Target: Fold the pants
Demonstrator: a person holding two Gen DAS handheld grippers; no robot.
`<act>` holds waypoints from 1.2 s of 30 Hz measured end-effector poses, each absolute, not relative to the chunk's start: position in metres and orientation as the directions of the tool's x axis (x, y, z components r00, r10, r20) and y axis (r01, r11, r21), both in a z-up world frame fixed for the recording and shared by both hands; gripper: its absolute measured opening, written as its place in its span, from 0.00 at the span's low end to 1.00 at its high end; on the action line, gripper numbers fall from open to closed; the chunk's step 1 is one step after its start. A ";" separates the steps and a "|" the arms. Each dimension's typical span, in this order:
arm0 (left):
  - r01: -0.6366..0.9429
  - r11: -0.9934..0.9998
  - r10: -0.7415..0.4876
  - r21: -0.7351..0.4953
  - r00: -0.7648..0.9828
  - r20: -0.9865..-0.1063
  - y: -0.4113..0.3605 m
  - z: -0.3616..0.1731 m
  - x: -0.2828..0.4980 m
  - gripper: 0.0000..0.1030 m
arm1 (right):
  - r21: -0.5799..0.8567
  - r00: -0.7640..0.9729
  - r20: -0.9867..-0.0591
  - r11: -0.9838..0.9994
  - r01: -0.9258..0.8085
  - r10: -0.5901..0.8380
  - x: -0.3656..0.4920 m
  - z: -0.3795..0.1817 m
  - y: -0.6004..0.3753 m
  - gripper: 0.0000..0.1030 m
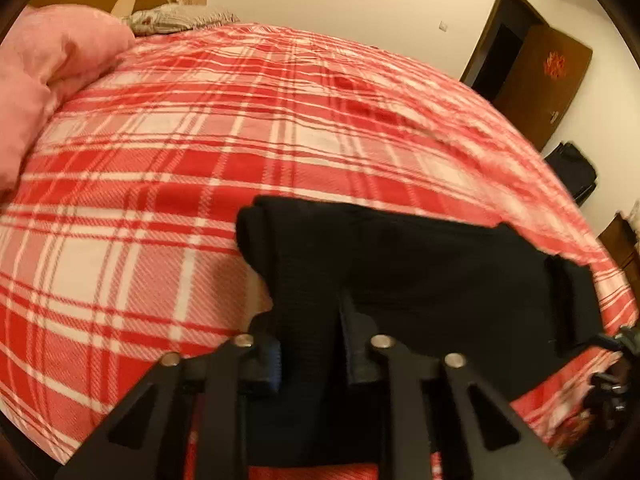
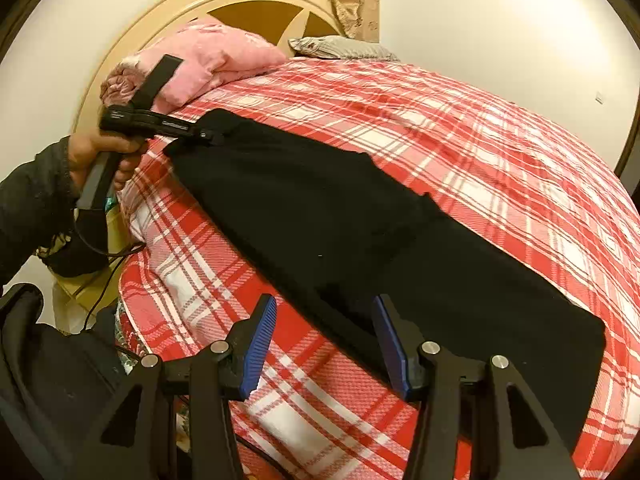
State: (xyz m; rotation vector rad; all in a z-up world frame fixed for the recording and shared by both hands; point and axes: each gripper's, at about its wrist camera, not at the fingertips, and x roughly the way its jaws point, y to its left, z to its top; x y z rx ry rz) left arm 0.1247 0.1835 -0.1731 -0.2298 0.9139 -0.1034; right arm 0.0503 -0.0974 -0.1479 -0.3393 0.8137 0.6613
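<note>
In the right wrist view only — right tool (image 2: 324,340) spread over black pants (image 2: 320,216), left tool (image 2: 208,134) pinching their far end.

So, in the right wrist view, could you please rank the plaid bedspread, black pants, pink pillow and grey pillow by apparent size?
1. Plaid bedspread
2. Black pants
3. Pink pillow
4. Grey pillow, though both pillows lie farther from the camera.

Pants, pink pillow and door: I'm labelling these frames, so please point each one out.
Pants (image 2: 320,216): right wrist view, middle of the black fabric.
Pink pillow (image 2: 208,60): right wrist view, its top face.
Door (image 1: 544,84): left wrist view, the brown panel.
</note>
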 end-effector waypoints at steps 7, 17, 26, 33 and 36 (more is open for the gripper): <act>0.008 0.939 -0.264 -0.343 0.655 -0.708 0.175 -0.135 0.107 0.20 | -0.038 0.545 -0.742 0.788 -0.615 0.390 0.052 -0.144 -0.116 0.51; 0.266 0.857 -0.497 -0.442 0.652 -0.573 0.085 -0.057 0.094 0.20 | -0.067 0.630 -0.702 0.850 -0.522 0.332 0.051 -0.121 -0.161 0.52; 0.397 0.822 -0.570 -0.409 0.597 -0.565 0.019 -0.028 0.102 0.20 | -0.032 0.695 -0.664 0.917 -0.397 0.277 0.055 -0.108 -0.220 0.57; 0.452 0.802 -0.594 -0.390 0.542 -0.595 -0.029 -0.026 0.116 0.20 | 0.056 0.723 -0.645 0.959 -0.277 0.246 0.062 -0.103 -0.266 0.57; 0.468 0.797 -0.598 -0.382 0.521 -0.610 -0.047 -0.029 0.120 0.20 | 0.071 0.732 -0.643 0.970 -0.233 0.223 0.064 -0.104 -0.279 0.57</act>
